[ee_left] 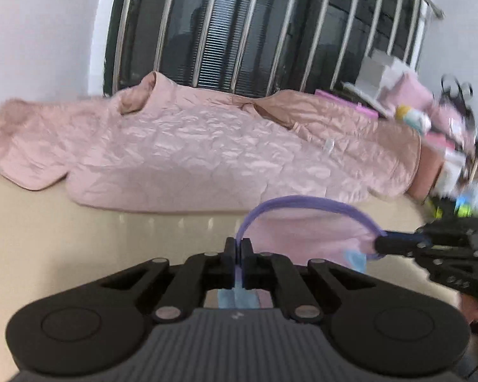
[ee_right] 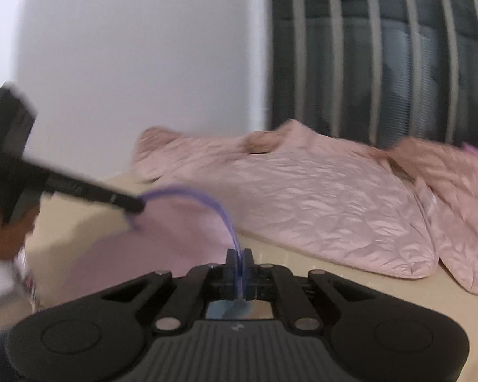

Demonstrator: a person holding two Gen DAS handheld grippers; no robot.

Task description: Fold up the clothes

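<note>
Looking along the left gripper (ee_left: 238, 248), its jaws stand pressed together on the purple-trimmed edge of a small pale-pink garment (ee_left: 306, 235), which hangs just ahead of the fingers over the glossy beige table (ee_left: 79, 232). The purple band (ee_left: 302, 201) arcs rightward from this grip to the right gripper (ee_left: 382, 245), clamped on its far end, so the garment's held edge runs left to right between the two tools, both equally close to it. Beyond, a quilted pink satin jacket (ee_left: 207, 149) lies spread along the table's far edge, under the barred window (ee_left: 255, 31).

From the right wrist, the right gripper (ee_right: 239, 256) is likewise closed on the band (ee_right: 200, 194), which curves left to the left gripper (ee_right: 137, 206). The pink cloth (ee_right: 175, 238) sags below, toward the near edge; the jacket (ee_right: 318, 207) lies well apart, ahead and right. Both tools sit roughly level, slightly raised; blur hides finer detail.
</note>
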